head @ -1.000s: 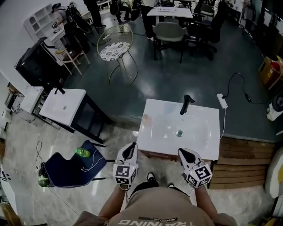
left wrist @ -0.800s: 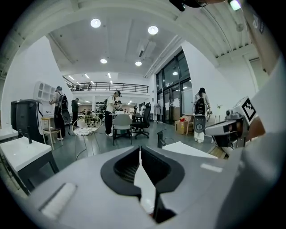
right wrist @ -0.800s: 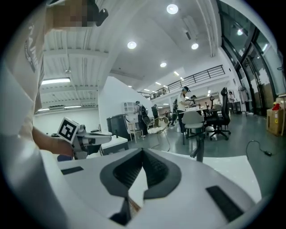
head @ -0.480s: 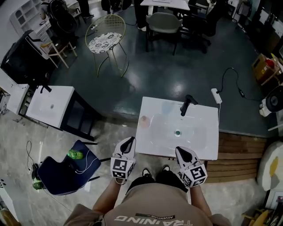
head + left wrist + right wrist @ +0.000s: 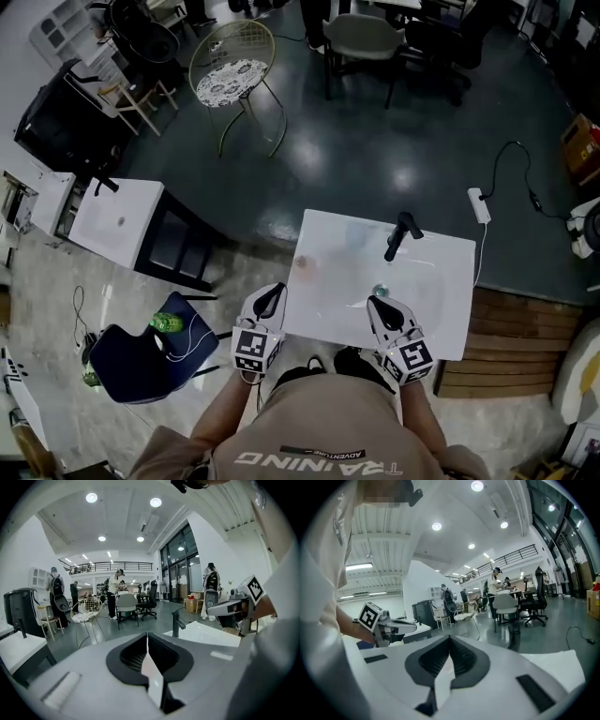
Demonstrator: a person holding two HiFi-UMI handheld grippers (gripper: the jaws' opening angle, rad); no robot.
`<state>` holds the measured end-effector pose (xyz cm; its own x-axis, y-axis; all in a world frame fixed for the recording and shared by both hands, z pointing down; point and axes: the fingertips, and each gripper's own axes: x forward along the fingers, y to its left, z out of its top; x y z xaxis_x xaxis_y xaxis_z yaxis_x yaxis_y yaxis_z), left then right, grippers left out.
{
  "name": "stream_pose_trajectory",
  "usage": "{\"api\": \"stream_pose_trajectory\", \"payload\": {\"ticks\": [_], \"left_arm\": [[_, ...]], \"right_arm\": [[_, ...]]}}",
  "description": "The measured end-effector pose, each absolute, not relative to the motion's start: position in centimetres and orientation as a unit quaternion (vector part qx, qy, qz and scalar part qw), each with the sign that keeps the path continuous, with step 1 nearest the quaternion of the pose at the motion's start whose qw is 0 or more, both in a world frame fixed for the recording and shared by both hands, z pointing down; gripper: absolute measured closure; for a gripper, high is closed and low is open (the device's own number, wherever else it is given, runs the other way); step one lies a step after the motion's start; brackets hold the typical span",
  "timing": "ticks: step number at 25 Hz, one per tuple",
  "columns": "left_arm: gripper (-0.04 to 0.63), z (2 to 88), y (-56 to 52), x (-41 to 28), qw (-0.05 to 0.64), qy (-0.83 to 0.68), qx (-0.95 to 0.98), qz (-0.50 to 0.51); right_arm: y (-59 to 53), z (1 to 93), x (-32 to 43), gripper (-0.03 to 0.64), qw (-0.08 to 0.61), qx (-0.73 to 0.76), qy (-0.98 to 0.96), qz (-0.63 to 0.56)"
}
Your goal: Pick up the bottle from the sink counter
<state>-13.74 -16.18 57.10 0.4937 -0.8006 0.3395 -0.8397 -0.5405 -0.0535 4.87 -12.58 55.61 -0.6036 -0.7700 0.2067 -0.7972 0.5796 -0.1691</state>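
Observation:
A small, pale pinkish bottle (image 5: 302, 264) stands near the left edge of the white sink counter (image 5: 441, 309), seen from above and faint. A black faucet (image 5: 400, 234) rises at the counter's back. My left gripper (image 5: 274, 293) hovers at the counter's near-left corner, a short way in front of the bottle, shut with nothing in it. My right gripper (image 5: 375, 305) is over the front edge by the basin, also shut and empty. In the left gripper view the jaws (image 5: 147, 638) meet, with the faucet (image 5: 176, 623) beyond. The right gripper view shows its jaws (image 5: 450, 641) pressed together.
A green bottle (image 5: 167, 323) lies on a dark blue chair at lower left. A second white sink (image 5: 117, 220) on a black stand is to the left. A wire chair (image 5: 234, 80) stands farther off, a power strip (image 5: 479, 206) lies right of the counter, and a wooden platform (image 5: 511, 342) is beside it.
Both grippers have come forward to the counter's near edge, the right one now over it. The head view shifted. Both jaws stayed shut.

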Motion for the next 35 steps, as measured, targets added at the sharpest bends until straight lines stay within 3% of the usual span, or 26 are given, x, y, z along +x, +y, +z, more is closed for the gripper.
{"api": "stream_pose_trajectory", "payload": {"ticks": [8,21,22,26,35], "left_arm": [[0.586,57.2,-18.4,-11.7,0.069,-0.498,0.847,0.171],[0.586,63.4,-20.2,-12.4,0.125,-0.463,0.859,0.182],[0.573,64.0,-20.4,-12.3,0.130,-0.455,0.862,0.182],[0.381,66.2,-20.8,-12.1,0.131,-0.429,0.873,0.192],[0.368,69.8,-23.4,-11.4,0.146,-0.429,0.878,0.153]], "right_arm": [[-17.2,55.9,4.6,0.606,0.105,0.379,-0.917,0.069],[-19.3,56.3,3.7,0.606,0.102,0.390,-0.908,0.114],[-19.5,56.4,3.8,0.606,0.107,0.391,-0.907,0.113],[-19.6,56.6,3.5,0.606,0.117,0.396,-0.904,0.112],[-18.2,57.9,4.7,0.606,0.145,0.413,-0.890,0.131]]}}
